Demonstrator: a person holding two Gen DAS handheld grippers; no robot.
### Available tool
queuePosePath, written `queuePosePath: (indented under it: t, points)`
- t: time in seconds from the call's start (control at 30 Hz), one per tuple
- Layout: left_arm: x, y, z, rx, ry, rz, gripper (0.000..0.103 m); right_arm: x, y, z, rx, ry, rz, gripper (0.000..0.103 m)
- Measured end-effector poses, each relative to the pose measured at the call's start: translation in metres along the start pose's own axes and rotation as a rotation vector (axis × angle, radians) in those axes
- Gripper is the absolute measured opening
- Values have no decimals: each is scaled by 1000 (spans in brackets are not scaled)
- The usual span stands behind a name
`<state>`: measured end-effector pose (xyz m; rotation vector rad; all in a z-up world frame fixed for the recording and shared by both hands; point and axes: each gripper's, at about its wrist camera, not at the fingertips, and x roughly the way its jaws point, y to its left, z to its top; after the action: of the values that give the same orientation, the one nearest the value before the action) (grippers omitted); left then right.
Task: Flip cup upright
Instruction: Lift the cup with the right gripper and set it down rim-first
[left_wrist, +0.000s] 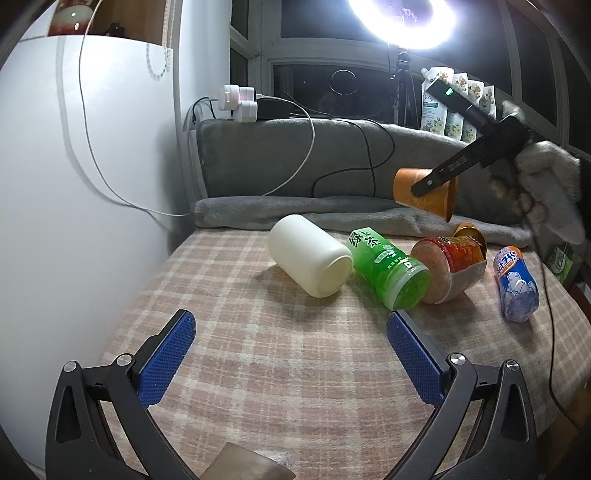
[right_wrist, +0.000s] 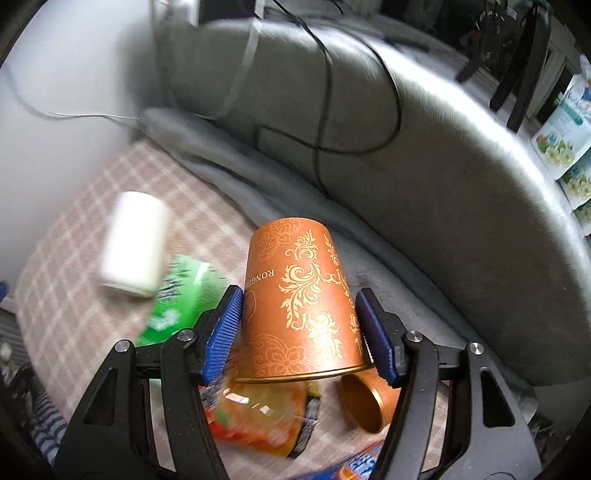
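An orange paper cup (right_wrist: 299, 299) with gold scrollwork is held in the air by my right gripper (right_wrist: 301, 325), whose blue pads press both its sides. The cup's base points away from the camera and its rim sits near the jaws. In the left wrist view the same cup (left_wrist: 410, 186) hangs above the table at the right, lying nearly sideways, with a black finger (left_wrist: 448, 170) across it. My left gripper (left_wrist: 290, 354) is open and empty, low over the checked cloth (left_wrist: 258, 369).
On the cloth lie a white bottle (left_wrist: 308, 260), a green tea bottle (left_wrist: 389, 267), a red-labelled snack cup (left_wrist: 448, 267), a blue bottle (left_wrist: 515, 282) and a second orange cup (right_wrist: 364, 402). A grey blanket (left_wrist: 295, 162) and cables line the back. A ring light (left_wrist: 404, 22) shines above.
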<state>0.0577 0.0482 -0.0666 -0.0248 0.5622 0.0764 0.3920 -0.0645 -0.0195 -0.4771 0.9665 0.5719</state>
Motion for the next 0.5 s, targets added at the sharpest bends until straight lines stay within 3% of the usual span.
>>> queuePosePath:
  t: [0.2,0.33,0.5]
  points:
    - [-3,-3,0,65,19,-22,103,-39,40,-44,-81,-44,90,66]
    - [-5,-6,1,113,41,-66,103,-40,75,-73,-160,-42,169,66]
    - [-4,-23,-2,248,85,-138,103,-41,102,-114,-211,0,238,66]
